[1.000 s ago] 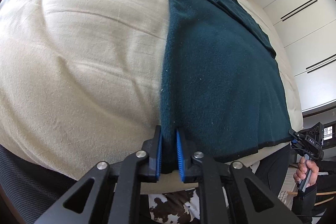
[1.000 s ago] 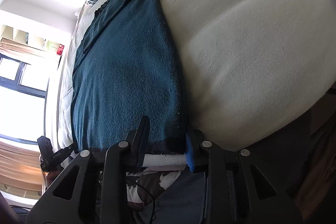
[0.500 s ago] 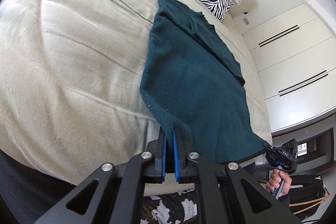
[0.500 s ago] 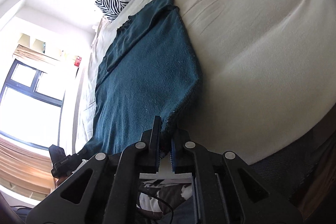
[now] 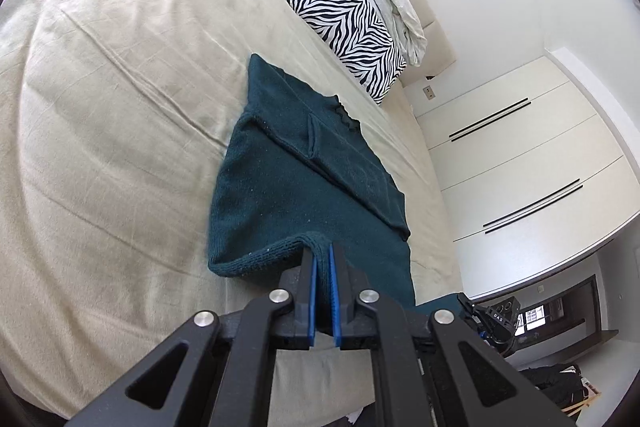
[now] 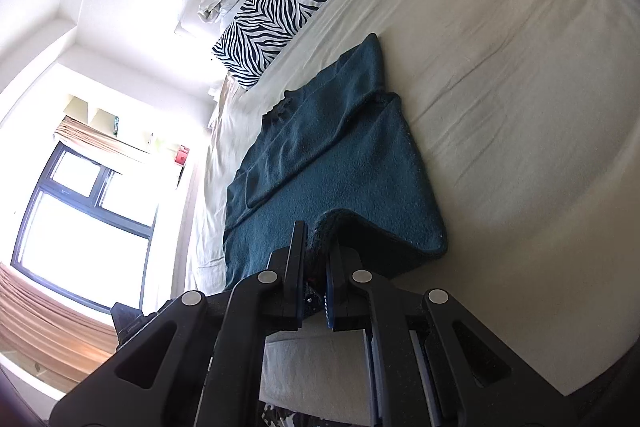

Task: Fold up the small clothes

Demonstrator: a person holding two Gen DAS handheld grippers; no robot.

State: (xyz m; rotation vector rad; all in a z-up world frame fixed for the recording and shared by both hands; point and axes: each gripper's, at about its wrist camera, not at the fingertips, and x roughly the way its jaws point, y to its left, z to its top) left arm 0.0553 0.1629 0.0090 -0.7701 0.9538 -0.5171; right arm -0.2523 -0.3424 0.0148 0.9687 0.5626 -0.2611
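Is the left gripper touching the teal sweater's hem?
Touching. In the left wrist view the left gripper is shut on the teal sweater: its hem runs down between the blue pads and lifts off the bed.

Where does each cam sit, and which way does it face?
Left wrist: on the left gripper, looking along the teal sweater up the bed to the zebra pillow; right gripper at lower right.
Right wrist: on the right gripper, same direction, window at left; no hand visible.
Shared: sweater, bed, pillow.
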